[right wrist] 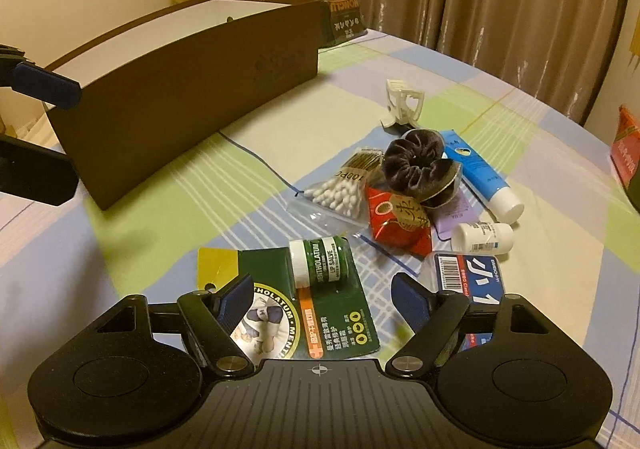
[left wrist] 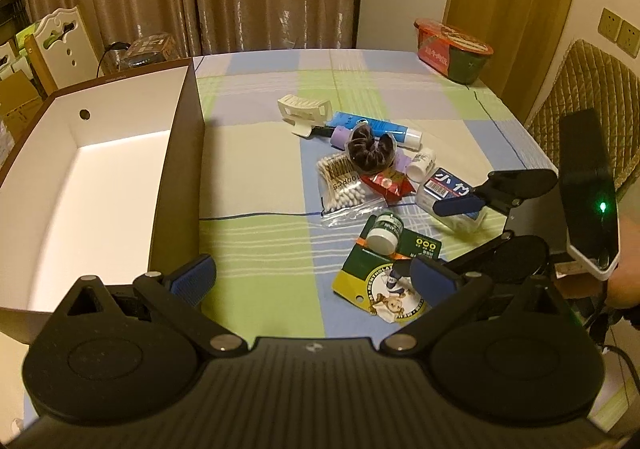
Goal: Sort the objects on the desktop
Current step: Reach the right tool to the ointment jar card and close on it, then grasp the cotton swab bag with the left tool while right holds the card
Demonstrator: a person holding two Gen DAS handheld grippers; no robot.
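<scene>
Both pairs of blue-padded fingers stand spread wide with nothing between them. From its own camera the right gripper hovers low over the green lip-salve card, whose small green-and-white jar lies on its side on the card. Its right fingertip sits just beside a clear box with a red, blue and white label. The left gripper hangs at the near edge of the checked tablecloth, between the open brown box and the pile, touching neither. The box's white inside holds nothing that can be seen.

The pile lies in the middle of the cloth, well apart from the box wall. A bag of cotton swabs lies nearest the box, partly under a dark velvet scrunchie. The scrunchie rests on a red packet and a lilac item, and leans against a blue tube with a white cap. A small white bottle lies on its side beside the red packet. A cream hair claw stands alone at the far edge of the pile.

A red-lidded instant-noodle bowl sits at the far corner of the table, clear of everything.
</scene>
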